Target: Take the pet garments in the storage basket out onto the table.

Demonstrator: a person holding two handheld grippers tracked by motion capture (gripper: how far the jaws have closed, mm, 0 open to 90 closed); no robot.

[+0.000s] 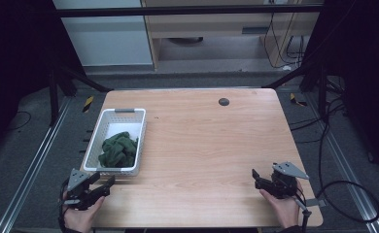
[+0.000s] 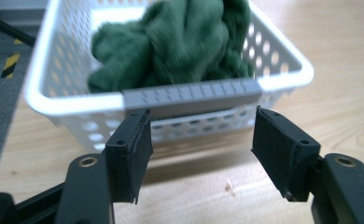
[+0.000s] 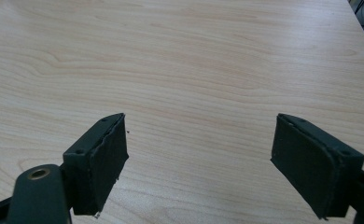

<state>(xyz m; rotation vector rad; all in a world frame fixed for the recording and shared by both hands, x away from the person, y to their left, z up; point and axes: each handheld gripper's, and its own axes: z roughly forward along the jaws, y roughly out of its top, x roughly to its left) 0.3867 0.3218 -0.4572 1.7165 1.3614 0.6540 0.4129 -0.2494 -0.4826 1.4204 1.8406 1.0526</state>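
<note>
- The white perforated plastic basket (image 1: 111, 127) is a long rectangle lying flat on the pale wooden worktop (image 1: 207, 145), its long axis running from the worktop's near edge towards the far edge, slightly slanted so the far end leans to the right.
- One short end of the basket, with a grey handle strip (image 2: 192, 92) along its rim, faces the person; a matching grey strip marks the far short end.
- The basket sits on the left part of the worktop, close to its left edge.
- A crumpled dark green cloth (image 1: 119, 150) lies inside the basket, bunched in the near half; the far half shows bare white floor.
- The left gripper (image 1: 111, 181) is just beside the basket's near short end, aimed at it; in the left gripper view its two black jaws stand apart with nothing between them, framing the grey handle strip without touching it.
- The person's left hand (image 1: 80, 213) holds that gripper at the near left corner of the worktop.
- The right gripper (image 1: 254, 174) is well apart from the basket, at the worktop's near right corner, held by the right hand (image 1: 284, 206); its jaws are spread wide over bare wood, holding nothing.
- A small dark round disc (image 1: 223, 102) lies near the worktop's far edge, well apart from the basket.
</note>
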